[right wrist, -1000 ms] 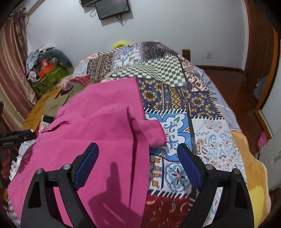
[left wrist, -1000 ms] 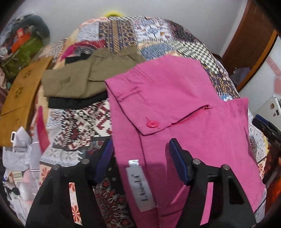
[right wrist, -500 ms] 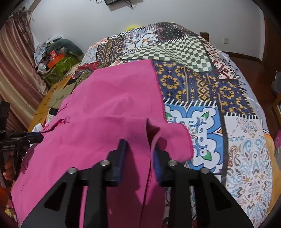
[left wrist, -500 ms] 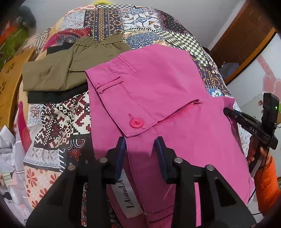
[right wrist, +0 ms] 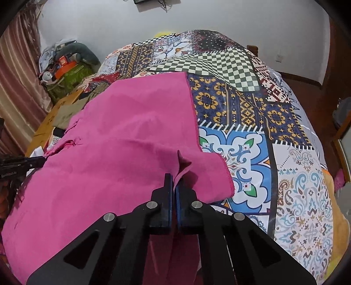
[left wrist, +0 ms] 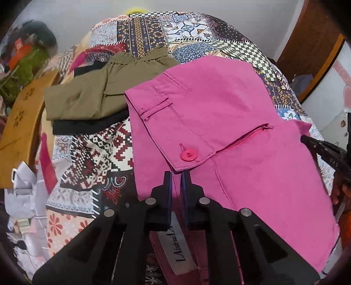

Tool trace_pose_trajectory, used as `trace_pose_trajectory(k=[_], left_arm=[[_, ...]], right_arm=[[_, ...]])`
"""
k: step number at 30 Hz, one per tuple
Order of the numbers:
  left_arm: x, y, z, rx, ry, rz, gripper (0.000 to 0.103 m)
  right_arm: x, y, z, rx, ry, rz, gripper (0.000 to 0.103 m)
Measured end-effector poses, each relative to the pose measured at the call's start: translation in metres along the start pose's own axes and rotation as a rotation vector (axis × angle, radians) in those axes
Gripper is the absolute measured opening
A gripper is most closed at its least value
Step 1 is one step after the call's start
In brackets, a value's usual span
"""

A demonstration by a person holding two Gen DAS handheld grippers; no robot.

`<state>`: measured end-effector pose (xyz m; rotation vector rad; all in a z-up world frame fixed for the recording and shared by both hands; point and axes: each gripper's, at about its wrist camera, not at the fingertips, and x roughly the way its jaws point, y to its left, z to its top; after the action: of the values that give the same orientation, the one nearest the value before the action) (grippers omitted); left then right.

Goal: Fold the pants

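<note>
room: white walls [right wrist: 219, 19], striped brownish curtain [right wrist: 15, 87] on the left in the right wrist view, wooden door [left wrist: 311, 43] at right in the left wrist view, dark screen edge high on the wall.
bed: patchwork quilt [right wrist: 274, 122] covers it all; checker, floral and geometric panels.
pink pants [left wrist: 230, 122]: laid flat across the near part of the quilt, waistband end toward the left gripper, button [left wrist: 188, 155] done up, zipper [left wrist: 245, 138] partly showing, belt loop visible, white brand label [left wrist: 176, 247] inside the waistband.
pant leg end: hem corner [right wrist: 210, 173] curls up over the blue-and-white quilt panel, just ahead of the right gripper.
olive shorts [left wrist: 96, 96]: folded, on top of a black garment [left wrist: 87, 126], just beside the pink pants on their left.
wooden board [left wrist: 19, 131]: tan, at the bed's left edge.
clutter pile [right wrist: 68, 63]: bags and clothes against the wall beyond the bed corner.
left gripper [left wrist: 175, 183]: pitched steeply down, blue pads clenched on the waistband edge just below the button flap.
right gripper [right wrist: 174, 186]: also angled down, pads pinched tight on a raised ridge of pink fabric near the hem.
hands: fingers [left wrist: 339, 188] on the right gripper's handle, seen at the right edge of the left wrist view; rest of the person hidden.
</note>
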<state>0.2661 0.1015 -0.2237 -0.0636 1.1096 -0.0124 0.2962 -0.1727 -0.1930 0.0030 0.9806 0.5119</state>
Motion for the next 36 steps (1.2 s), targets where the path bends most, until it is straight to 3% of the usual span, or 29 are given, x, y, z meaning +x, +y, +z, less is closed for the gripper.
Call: trace_pose_trajectory(k=[9, 14, 16, 17, 19, 21, 23, 29, 36], left_arm=[[-0.005, -0.002, -0.001, 0.063, -0.006, 0.003, 0.010], [-0.021, 0.005, 0.002, 0.052, -0.030, -0.010, 0.011], [-0.027, 0.009, 0.008, 0.044, -0.050, -0.004, 0.012], [-0.029, 0.010, 0.011, 0.040, -0.055, -0.001, 0.014], [-0.030, 0.014, 0.019, 0.019, -0.065, -0.002, 0.024], [-0.029, 0.017, 0.028, -0.005, -0.071, -0.002, 0.042], [-0.025, 0.020, 0.035, -0.027, -0.072, -0.010, 0.048], [0.012, 0.023, 0.046, -0.094, 0.029, -0.088, 0.053], [0.039, 0.033, 0.045, -0.184, 0.116, -0.219, 0.051]], right_arm=[[0.001, -0.001, -0.002, 0.063, 0.058, 0.015, 0.003], [-0.016, -0.003, -0.007, 0.057, 0.037, -0.008, 0.006], [-0.025, -0.006, -0.007, 0.051, 0.023, -0.028, 0.014], [-0.031, -0.009, -0.007, 0.053, 0.010, -0.033, 0.017], [-0.040, -0.015, -0.005, 0.063, -0.027, -0.050, 0.036], [-0.047, -0.019, -0.002, 0.070, -0.062, -0.066, 0.044], [-0.050, -0.027, 0.004, 0.082, -0.085, -0.087, 0.045], [-0.033, -0.045, 0.015, 0.133, -0.070, -0.102, 0.048], [0.008, -0.045, 0.010, 0.148, 0.041, -0.031, 0.048]])
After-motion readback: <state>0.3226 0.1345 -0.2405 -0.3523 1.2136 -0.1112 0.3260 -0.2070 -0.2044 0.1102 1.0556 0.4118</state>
